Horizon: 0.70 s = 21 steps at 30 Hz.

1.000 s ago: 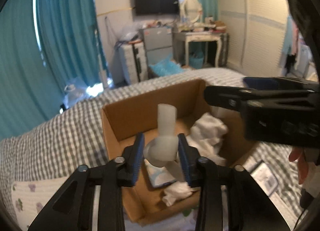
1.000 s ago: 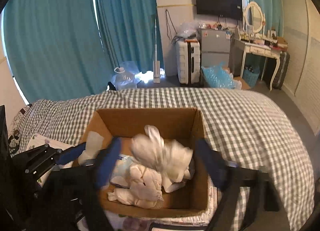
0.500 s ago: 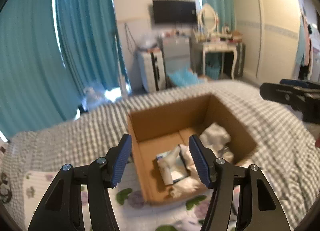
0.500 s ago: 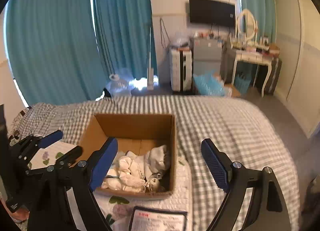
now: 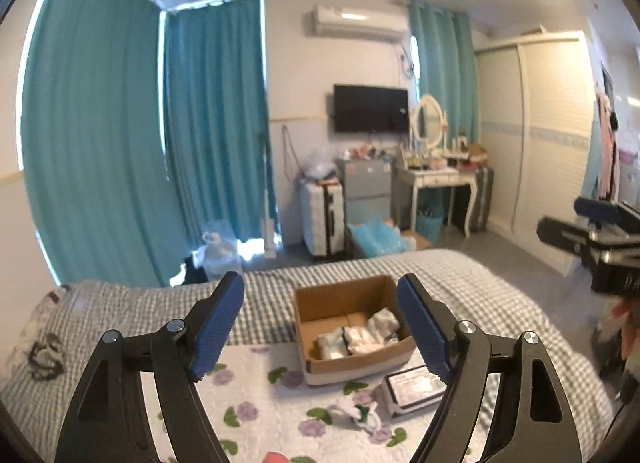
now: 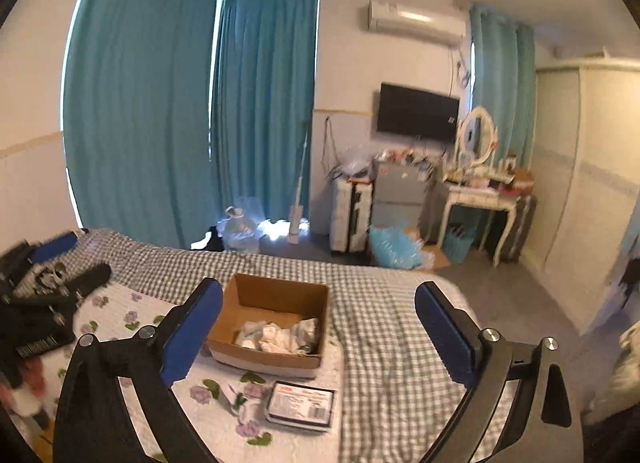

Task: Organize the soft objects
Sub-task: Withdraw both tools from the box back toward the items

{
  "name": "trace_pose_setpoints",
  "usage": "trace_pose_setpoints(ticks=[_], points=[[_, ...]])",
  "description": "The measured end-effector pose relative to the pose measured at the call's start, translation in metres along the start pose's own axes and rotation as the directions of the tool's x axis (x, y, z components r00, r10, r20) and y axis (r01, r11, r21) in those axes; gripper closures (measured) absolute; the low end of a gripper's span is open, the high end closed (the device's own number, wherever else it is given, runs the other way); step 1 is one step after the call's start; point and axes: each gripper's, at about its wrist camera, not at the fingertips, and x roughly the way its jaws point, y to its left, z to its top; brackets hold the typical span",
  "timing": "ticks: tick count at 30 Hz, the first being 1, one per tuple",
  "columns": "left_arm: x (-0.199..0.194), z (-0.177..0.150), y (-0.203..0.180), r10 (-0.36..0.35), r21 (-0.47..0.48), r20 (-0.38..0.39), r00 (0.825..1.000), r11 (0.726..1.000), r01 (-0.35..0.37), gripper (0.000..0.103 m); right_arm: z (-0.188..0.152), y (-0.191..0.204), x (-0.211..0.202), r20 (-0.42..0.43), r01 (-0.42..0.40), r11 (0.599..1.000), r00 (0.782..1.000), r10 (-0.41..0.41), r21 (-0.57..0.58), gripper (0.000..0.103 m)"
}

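A brown cardboard box [image 5: 340, 293] [image 6: 276, 297] stands on the bed, with several white soft items [image 5: 356, 337] [image 6: 280, 333] piled inside it. My left gripper [image 5: 320, 287] hangs high above and behind the box, its jaws opening with nothing between them. My right gripper [image 6: 319, 290] is also up and back from the box, jaws opening and empty. Each gripper shows in the other's view: the right gripper [image 5: 592, 223] at the right edge, the left gripper [image 6: 52, 275] at the left edge. A small white cloth [image 5: 360, 413] [image 6: 236, 399] lies on the quilt in front of the box.
A flat black-and-white packet [image 5: 416, 387] [image 6: 302, 403] lies beside the cloth on the floral quilt [image 5: 260, 403]. The grey checked bedcover [image 6: 392, 327] spreads right and behind. Teal curtains, a suitcase [image 5: 324, 219], a dressing table [image 6: 476, 199] and a wardrobe line the far walls.
The left gripper let go of a white rolled item, which now lies in the box. Both grippers widened, rose and drew back, so the box looks much smaller.
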Motion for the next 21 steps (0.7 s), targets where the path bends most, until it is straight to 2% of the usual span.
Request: trace_pose_setpoints(ticks=[2,5,10,12,14,18,20,21], points=[[-0.014,-0.006,0.002,0.022,-0.006,0.009,1.000,1.000,-0.022,0.023,-0.005,0.009,-0.018,0.017,0.010,1.000,1.000,-0.009,-0.029,0.005],[-0.029,-0.024,0.002,0.015,-0.009,0.010,1.000,1.000,-0.015,0.023,-0.020,0.019,-0.031,0.011,0.002,0.999,1.000,-0.001,-0.051,0.005],[-0.026,-0.062,-0.009,0.016,0.040,-0.017,1.000,0.999,-0.015,0.023,-0.061,0.031,-0.018,-0.076,-0.033,0.996,0.997,0.026,-0.084,0.005],[-0.014,-0.081,-0.019,0.019,0.073,-0.043,0.999,0.997,-0.016,0.023,-0.079,0.036,-0.006,-0.100,-0.030,0.994,0.995,0.019,-0.102,0.005],[0.003,-0.099,-0.024,0.051,0.089,-0.076,0.996,0.995,-0.044,0.023,-0.095,0.036,0.012,-0.137,-0.033,0.995,0.990,0.019,-0.098,0.005],[0.038,-0.132,-0.025,0.026,0.033,-0.169,0.985,0.999,-0.021,0.023,-0.128,0.038,0.051,-0.190,0.003,0.994,0.982,-0.024,-0.113,0.005],[0.058,-0.150,-0.025,0.030,0.011,-0.217,0.976,1.000,-0.029,0.023,-0.146,0.036,0.075,-0.221,0.001,0.994,0.975,-0.027,-0.114,0.005],[0.076,-0.160,-0.025,0.030,0.000,-0.259,0.965,1.000,-0.031,0.023,-0.156,0.035,0.086,-0.238,-0.008,0.994,0.971,-0.019,-0.113,0.005]])
